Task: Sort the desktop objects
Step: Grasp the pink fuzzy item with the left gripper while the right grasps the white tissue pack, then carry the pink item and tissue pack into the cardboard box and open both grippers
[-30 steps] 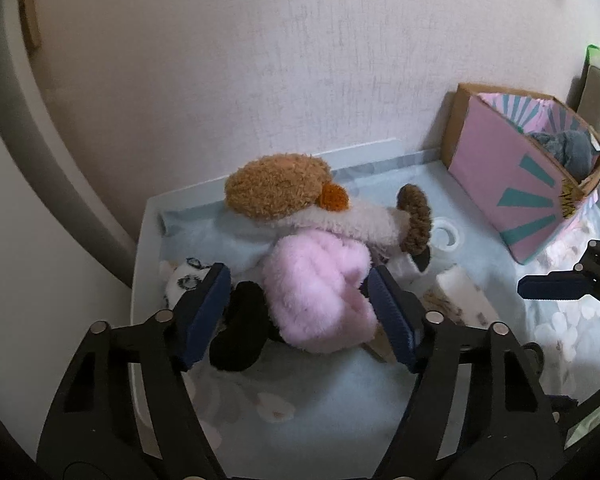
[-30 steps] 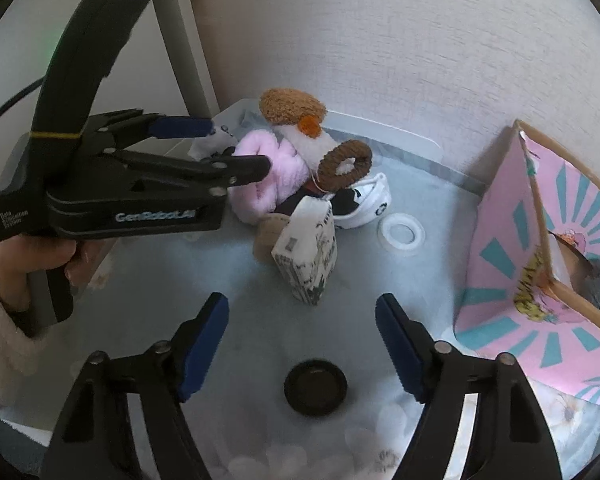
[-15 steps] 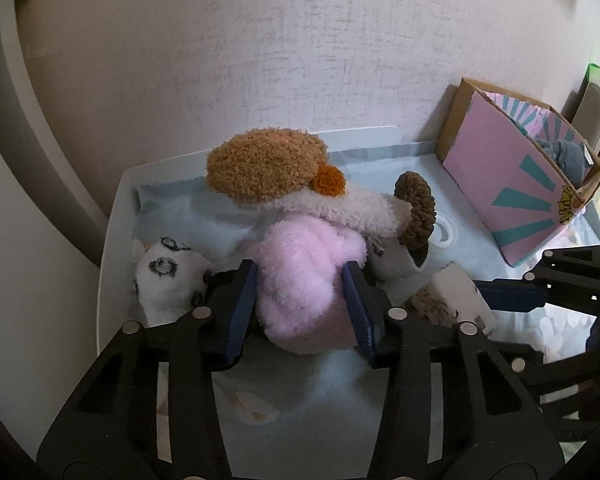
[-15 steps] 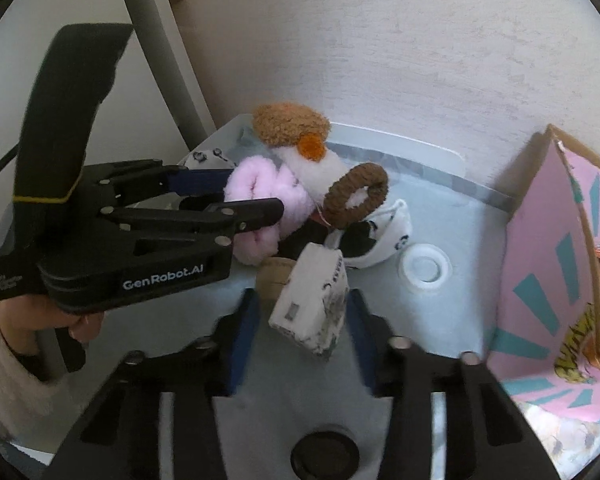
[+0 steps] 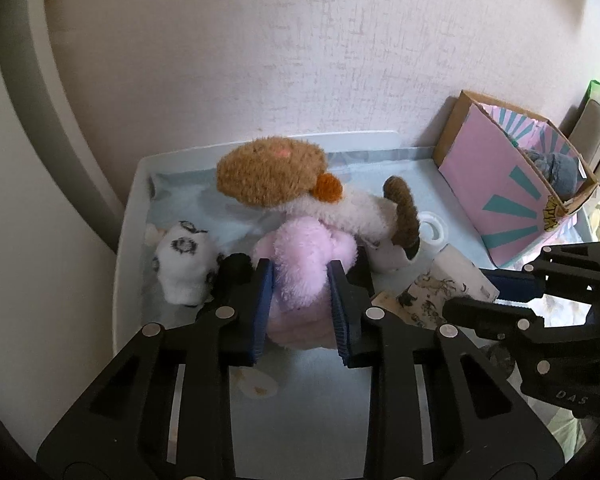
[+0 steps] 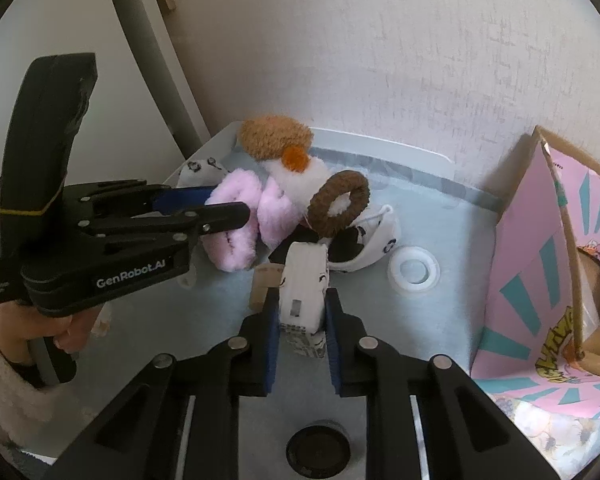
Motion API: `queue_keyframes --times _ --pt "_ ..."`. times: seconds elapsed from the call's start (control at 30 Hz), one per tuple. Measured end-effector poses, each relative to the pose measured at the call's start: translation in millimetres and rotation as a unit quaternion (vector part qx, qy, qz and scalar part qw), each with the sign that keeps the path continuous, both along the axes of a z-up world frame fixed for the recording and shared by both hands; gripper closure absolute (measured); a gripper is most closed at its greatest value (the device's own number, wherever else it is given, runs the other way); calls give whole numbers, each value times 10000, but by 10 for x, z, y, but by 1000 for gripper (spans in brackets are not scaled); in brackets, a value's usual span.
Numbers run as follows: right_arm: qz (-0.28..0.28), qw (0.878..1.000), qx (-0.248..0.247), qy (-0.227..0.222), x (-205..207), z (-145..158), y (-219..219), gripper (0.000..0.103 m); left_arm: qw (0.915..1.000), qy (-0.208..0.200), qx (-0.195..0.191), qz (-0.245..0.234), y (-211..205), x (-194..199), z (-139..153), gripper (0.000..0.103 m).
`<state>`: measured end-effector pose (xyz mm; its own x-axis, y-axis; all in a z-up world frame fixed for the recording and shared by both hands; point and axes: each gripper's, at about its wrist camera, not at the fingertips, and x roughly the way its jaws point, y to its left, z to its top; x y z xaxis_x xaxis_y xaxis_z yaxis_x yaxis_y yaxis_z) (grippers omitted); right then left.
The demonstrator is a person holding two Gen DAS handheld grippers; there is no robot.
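Observation:
My left gripper (image 5: 300, 280) is shut on a pink fluffy plush (image 5: 304, 260), squeezing it between the blue pads; it shows from the side in the right wrist view (image 6: 216, 204) with the plush (image 6: 240, 220). My right gripper (image 6: 300, 304) is shut on a white patterned carton (image 6: 304, 284), which also shows in the left wrist view (image 5: 444, 280). A brown and white plush with an orange nose (image 5: 276, 176) lies behind the pink one, with a brown ring (image 6: 340, 204) on it.
A pink and teal cardboard box (image 5: 508, 184) holding grey items stands at the right by the wall. A white spotted sock (image 5: 184, 260), a white ring (image 6: 414, 272) and a black round lid (image 6: 318, 446) lie on the light blue cloth (image 6: 452, 232). The wall is close behind.
Both grippers went from wide open to shut: the left closed on the pink plush, the right moved forward and closed on the white carton.

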<state>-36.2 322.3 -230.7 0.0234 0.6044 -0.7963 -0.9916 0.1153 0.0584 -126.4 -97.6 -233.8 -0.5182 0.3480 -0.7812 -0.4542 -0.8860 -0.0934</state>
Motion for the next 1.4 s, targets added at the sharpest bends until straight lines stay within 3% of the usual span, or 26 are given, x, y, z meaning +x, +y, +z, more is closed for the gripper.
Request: queue_keyframes --times 0.33,0.73,1.07,1.4 --pt "-40 10000 9 -20 -82 343 -95 85 9998 80 -69 196 -122 155 415 78" --pt "-276 9989 340 -159 20 1105 -353 85 9983 542 167 134 63 313 1266 78" --pt "-761 9940 602 -496 466 1656 -688 85 9945 953 324 -276 691 355 1766 78" --pt "-1341 9874 501 -671 1089 1738 -1133 85 9911 855 459 -913 1626 360 1763 78"
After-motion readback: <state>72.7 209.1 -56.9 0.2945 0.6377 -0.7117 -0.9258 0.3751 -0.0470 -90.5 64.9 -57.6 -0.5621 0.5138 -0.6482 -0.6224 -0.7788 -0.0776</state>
